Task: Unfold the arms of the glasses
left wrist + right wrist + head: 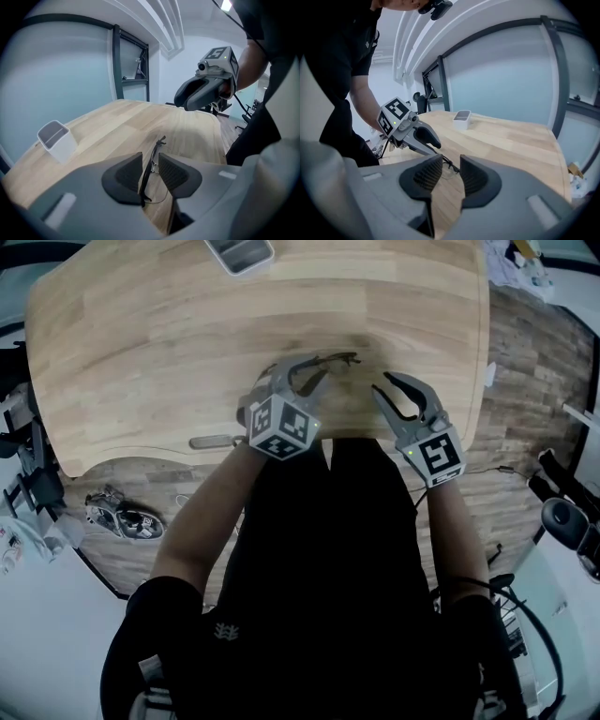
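Thin dark-rimmed glasses [333,360] lie on the wooden table [169,334] near its front edge. My left gripper [307,374] points down over them, open. In the left gripper view a dark arm of the glasses [156,147] runs through the gap between my pads [125,174], with space on both sides. My right gripper [383,386] hovers a little to the right, open and empty. It hangs above the table in the left gripper view [201,91]. From the right gripper view the glasses [449,165] show beyond my open jaws, under the left gripper [415,133].
A white rectangular container [240,251] stands at the table's far edge, also in the left gripper view [56,138] and the right gripper view [462,118]. A grey handle-like piece [214,441] sticks out at the front edge. Wooden floor and chair parts surround the table.
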### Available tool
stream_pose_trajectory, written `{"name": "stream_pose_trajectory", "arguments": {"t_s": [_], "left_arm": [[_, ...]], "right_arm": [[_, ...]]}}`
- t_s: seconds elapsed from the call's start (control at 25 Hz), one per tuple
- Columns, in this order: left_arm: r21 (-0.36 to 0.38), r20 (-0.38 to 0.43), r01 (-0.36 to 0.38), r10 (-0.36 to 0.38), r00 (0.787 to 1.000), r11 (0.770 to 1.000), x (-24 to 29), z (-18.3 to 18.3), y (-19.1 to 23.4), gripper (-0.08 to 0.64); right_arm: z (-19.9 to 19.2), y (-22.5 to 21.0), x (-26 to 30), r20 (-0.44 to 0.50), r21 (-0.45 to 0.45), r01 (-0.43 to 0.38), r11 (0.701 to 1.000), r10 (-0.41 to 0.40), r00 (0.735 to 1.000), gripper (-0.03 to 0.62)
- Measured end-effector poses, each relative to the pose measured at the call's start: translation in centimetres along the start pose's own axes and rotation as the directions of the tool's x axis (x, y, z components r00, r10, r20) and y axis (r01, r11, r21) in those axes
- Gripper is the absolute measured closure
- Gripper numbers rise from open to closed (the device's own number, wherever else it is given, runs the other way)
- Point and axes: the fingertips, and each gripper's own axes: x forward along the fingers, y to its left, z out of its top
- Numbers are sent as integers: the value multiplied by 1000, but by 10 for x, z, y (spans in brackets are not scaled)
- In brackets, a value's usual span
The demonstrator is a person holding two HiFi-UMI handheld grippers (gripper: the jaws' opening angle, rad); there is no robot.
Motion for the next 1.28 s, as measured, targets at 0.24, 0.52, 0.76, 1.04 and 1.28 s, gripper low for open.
{"name": "stream_pose_trajectory", "arguments": {"t_s": [0.24,0.52,0.76,1.04,1.28], "left_arm": [[1,-63,20,-20,998,1000,24,-13,-4,463],[37,-34,35,-34,999,999,21,-1,-12,523],[83,9,39,-40,999,996,9,11,-15,523],[73,39,17,-20,999,997,-1,10,-15,523],[49,63,-34,31,998,998,-12,6,-8,522]], "right_arm": [[-21,-4,0,-43,71,12,997,-9,999,485],[-14,-15,-6,-10,109,19,994,-18,1000,485],[-7,-17,11,46,244,-67,967,57,997,485],[9,29,38,13,196,-293,936,297,955,407],[31,68,35,17,181,-459,870,464,886,407]]}}
